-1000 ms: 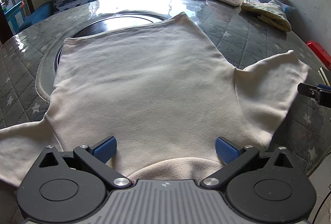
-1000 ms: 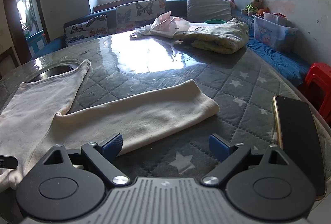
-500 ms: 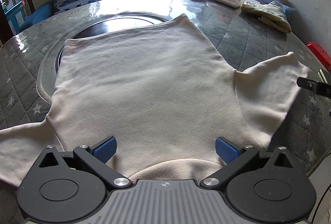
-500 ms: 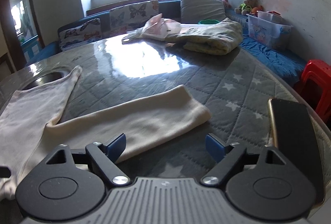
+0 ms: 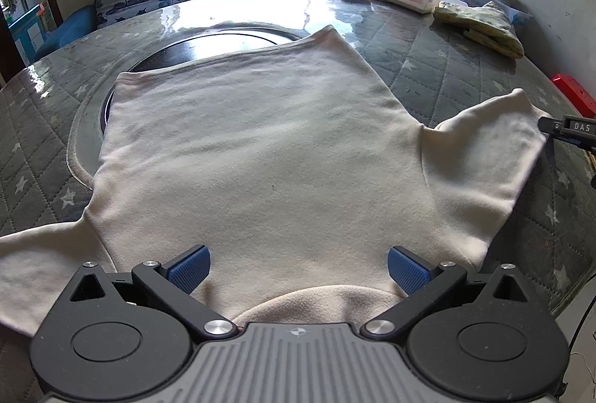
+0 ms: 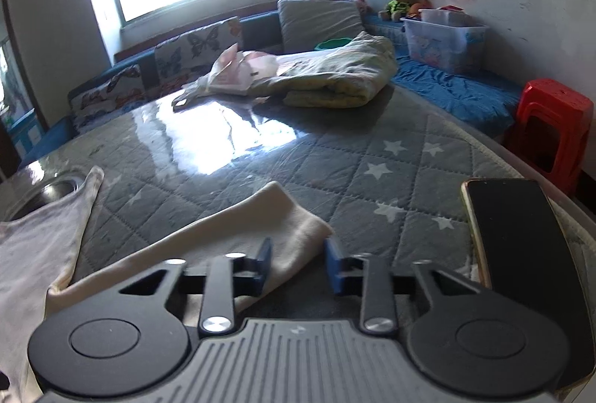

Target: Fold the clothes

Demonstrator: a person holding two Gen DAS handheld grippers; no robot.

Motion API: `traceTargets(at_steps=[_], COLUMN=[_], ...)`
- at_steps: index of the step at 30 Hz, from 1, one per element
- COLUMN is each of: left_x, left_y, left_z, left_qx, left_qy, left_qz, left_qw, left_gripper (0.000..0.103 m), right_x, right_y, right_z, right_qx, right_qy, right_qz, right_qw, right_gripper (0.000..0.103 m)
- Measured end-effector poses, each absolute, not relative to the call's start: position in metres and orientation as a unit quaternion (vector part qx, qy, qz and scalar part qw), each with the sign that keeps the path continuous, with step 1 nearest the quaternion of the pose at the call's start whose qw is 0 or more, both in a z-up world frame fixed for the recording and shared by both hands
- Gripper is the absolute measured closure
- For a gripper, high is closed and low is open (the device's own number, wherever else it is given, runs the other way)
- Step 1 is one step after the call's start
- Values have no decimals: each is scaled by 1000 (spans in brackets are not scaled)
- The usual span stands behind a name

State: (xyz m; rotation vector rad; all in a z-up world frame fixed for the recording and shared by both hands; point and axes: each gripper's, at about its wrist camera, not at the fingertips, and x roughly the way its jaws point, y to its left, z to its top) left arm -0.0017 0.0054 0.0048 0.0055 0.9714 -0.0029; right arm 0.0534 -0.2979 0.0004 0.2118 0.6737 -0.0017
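Observation:
A cream long-sleeved top (image 5: 260, 142) lies spread flat on the grey quilted table (image 5: 447, 75), its neckline nearest the left wrist camera. My left gripper (image 5: 298, 272) hovers open over that neckline, nothing between its blue pads. The top's right sleeve (image 6: 223, 235) stretches out toward the table's edge. My right gripper (image 6: 298, 263) sits at the sleeve's cuff. Its jaws are closing and stand narrow. The cuff corner lies between them with a gap still showing by the right pad. The same gripper's fingertips (image 5: 558, 127) show in the left wrist view at the sleeve's end.
A dark phone (image 6: 521, 239) lies at the table's edge, right of my right gripper. At the far side sit a folded yellow-green blanket (image 6: 335, 79) and a pink-white bag (image 6: 238, 71). A round dark recess (image 5: 208, 45) lies partly under the top. A red stool (image 6: 551, 127) stands beyond the edge.
My right gripper has moved forward over the sleeve's cuff, rolled slightly, and its jaws have narrowed from wide apart to close together. The left gripper and the top have stayed put.

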Motion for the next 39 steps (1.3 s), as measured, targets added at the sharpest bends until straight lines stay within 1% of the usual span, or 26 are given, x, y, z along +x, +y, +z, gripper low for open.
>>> traceTargets(at_steps=[2, 4, 8, 15, 20, 26, 31, 33, 37, 39], left_x=[-2, -2, -3, -8, -14, -28, -42, -47, -51, -50], left_y=[6, 7, 10, 21, 34, 60, 89, 98, 110, 112], left_z=[5, 4, 7, 13, 17, 24, 24, 23, 23, 23], left_qx=[3, 2, -1, -4, -12, -29, -51, -57, -69, -73], left_qy=[467, 467, 463, 452, 444, 428, 418, 417, 414, 414], left_qz=[0, 2, 5, 12, 22, 39, 58, 63, 66, 64], left_qw=[884, 884, 886, 892, 896, 903, 905, 905, 905, 905], left_gripper=[0, 0, 0, 0, 0, 0, 0, 0, 0, 0], right_x=[51, 48, 37, 17, 4, -4, -9, -10, -16, -23], right_y=[-304, -307, -306, -283, -246, -193, -145, -128, -115, -110], right_z=[2, 6, 23, 70, 111, 142, 148, 144, 121, 103], right_qx=[121, 131, 142, 134, 113, 89, 44, 11, -42, -70], right_qy=[322, 309, 283, 240, 208, 193, 193, 204, 242, 269], right_qz=[-3, 3, 29, 109, 184, 269, 311, 308, 288, 274], right_qw=[939, 942, 948, 955, 954, 940, 930, 929, 925, 921], right_gripper=[95, 96, 97, 98, 98, 100, 100, 97, 88, 87])
